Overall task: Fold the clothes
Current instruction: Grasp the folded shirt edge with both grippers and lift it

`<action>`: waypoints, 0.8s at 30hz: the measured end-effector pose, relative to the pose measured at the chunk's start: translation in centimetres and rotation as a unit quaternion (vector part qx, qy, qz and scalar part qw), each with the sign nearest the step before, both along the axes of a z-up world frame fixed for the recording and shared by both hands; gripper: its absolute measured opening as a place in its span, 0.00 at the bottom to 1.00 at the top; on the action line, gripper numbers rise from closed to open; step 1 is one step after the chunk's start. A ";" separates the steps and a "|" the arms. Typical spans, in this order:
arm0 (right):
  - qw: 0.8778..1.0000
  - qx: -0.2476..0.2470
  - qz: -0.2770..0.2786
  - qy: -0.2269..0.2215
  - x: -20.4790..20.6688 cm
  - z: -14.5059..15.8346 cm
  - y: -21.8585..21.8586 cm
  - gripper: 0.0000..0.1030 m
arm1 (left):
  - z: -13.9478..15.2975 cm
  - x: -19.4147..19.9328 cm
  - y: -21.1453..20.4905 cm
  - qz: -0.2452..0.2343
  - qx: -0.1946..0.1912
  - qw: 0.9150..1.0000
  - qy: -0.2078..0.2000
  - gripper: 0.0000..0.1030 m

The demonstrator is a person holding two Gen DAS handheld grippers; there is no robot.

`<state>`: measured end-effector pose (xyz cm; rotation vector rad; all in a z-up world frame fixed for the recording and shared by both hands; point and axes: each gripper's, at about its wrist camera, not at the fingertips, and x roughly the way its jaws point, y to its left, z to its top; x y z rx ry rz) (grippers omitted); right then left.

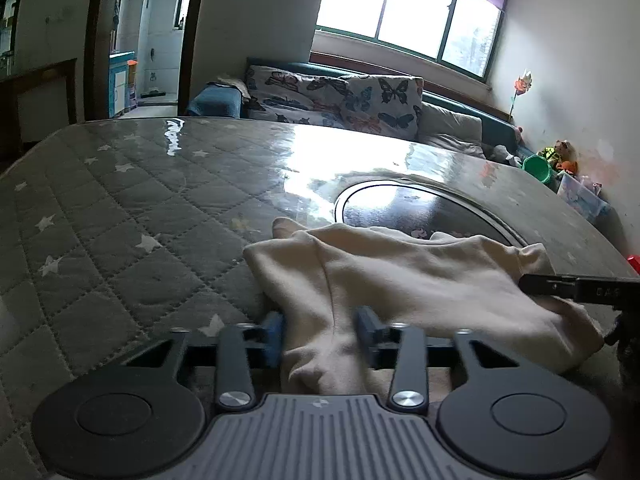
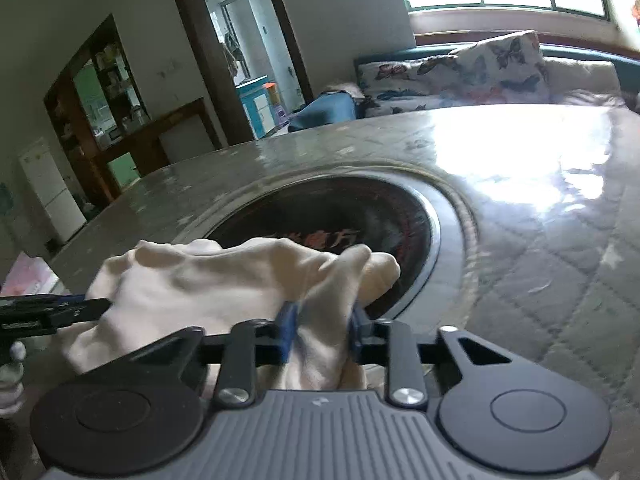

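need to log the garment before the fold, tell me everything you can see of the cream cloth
The cream cloth is soft, plain and rumpled, bunched in ridges rather than flat. It lies on the quilted star-print table cover, its far edge over the dark round inset. The left claw and right claw each pinch a fold of it.

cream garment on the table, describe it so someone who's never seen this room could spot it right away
Start at the big table under a quilted grey star-print cover, with a dark round inset in its middle. At the near edge of that circle lies the cream garment, bunched and wrinkled, pinched by the left gripper and right gripper. It is the only loose cloth there.
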<state>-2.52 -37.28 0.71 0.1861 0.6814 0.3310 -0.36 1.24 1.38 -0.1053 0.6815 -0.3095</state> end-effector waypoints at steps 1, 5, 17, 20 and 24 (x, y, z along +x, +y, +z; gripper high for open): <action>1.000 0.002 0.000 -0.002 -0.1 0.1 0.0 0.17 | 0.1 0.1 0.0 0.002 -0.006 1.000 0.004 0.24; 1.000 0.007 -0.010 -0.019 -0.9 1.0 -0.4 0.15 | 0.9 0.3 -0.2 0.000 -0.014 1.000 0.006 0.18; 0.993 -0.030 -0.097 -0.054 -5.5 4.5 -6.7 0.15 | 4.3 1.3 -9.6 -0.115 -0.010 0.993 -0.030 0.17; 0.988 -0.049 -0.135 -0.056 -7.4 5.1 -9.4 0.15 | 4.2 1.8 -13.5 -0.154 -0.013 0.988 -0.025 0.17; 0.979 -0.072 -0.183 -0.057 -10.0 5.9 -12.6 0.15 | 4.4 2.4 -18.7 -0.201 -0.016 0.979 -0.017 0.08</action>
